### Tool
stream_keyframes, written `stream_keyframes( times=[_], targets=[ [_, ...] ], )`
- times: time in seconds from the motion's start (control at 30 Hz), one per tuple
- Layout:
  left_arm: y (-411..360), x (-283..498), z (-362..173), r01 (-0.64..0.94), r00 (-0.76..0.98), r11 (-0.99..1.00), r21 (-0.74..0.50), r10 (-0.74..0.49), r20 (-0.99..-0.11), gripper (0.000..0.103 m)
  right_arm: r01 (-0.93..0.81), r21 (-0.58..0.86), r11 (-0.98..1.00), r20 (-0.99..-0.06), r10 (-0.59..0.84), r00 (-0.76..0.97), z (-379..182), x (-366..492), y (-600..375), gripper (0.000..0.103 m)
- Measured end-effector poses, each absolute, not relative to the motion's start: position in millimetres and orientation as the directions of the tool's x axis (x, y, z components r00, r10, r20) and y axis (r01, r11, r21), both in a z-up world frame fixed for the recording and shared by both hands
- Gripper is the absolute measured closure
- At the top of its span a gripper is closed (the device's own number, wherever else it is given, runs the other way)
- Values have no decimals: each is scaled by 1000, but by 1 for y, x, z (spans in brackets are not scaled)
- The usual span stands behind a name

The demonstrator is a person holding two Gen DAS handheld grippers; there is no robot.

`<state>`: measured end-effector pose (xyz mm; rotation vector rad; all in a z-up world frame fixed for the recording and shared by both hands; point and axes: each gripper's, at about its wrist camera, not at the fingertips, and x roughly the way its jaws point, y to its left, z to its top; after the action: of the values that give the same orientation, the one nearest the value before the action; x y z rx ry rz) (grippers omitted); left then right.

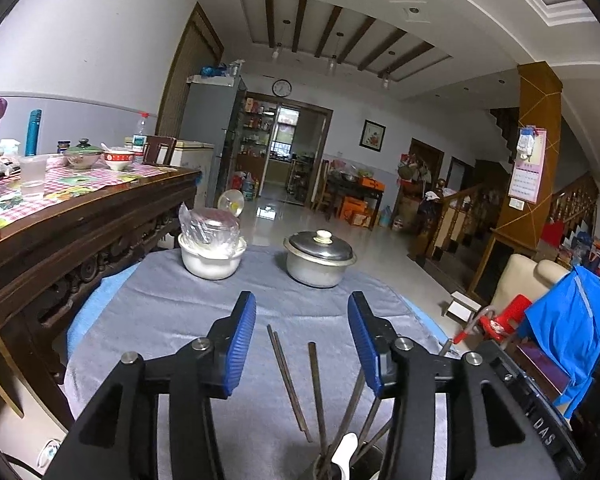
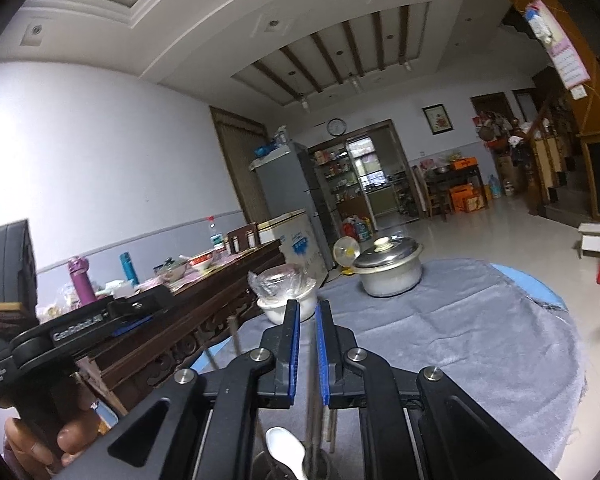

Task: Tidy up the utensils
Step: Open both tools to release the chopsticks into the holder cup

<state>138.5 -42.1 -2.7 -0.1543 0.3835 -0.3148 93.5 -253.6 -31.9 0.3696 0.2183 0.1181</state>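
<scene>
My left gripper (image 1: 302, 316) is open and empty above the grey cloth (image 1: 172, 312). Below and between its blue pads (image 1: 242, 344), several dark chopsticks (image 1: 288, 380) and a white spoon (image 1: 346, 450) stand in a dark holder (image 1: 374, 458) at the bottom edge. My right gripper (image 2: 307, 322) has its jaws nearly closed, a narrow gap between the blue pads (image 2: 295, 344). Chopsticks (image 2: 314, 420) rise from the holder (image 2: 316, 462) just under that gap, beside the white spoon (image 2: 286, 450). I cannot tell whether the pads press a chopstick. The left gripper's body (image 2: 84, 330) shows at the left in the right wrist view.
A white bowl (image 1: 210, 262) with a plastic-wrapped dish and a lidded metal pot (image 1: 320, 260) stand at the cloth's far side. A dark wooden table (image 1: 80, 216) with bowls, cups and bottles is to the left. A red chair (image 1: 500, 320) and blue garment (image 1: 572, 328) are at the right.
</scene>
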Motion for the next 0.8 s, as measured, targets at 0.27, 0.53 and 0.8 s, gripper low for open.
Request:
stream_keyframes(
  times=[0.27, 0.53, 0.8],
  targets=[
    [-34, 141, -3, 233, 892, 949, -213, -296, -342, 40, -9, 418, 909, -206, 104, 973, -34, 92, -275, 94],
    [-23, 139, 1, 192, 914, 961, -199, -249, -321, 30, 25, 443, 896, -225, 84, 971, -38, 92, -287, 94],
    [-3, 146, 2, 123, 924, 972, -199, -185, -334, 29, 49, 462, 885, -246, 74, 966, -41, 93, -294, 93]
  ],
)
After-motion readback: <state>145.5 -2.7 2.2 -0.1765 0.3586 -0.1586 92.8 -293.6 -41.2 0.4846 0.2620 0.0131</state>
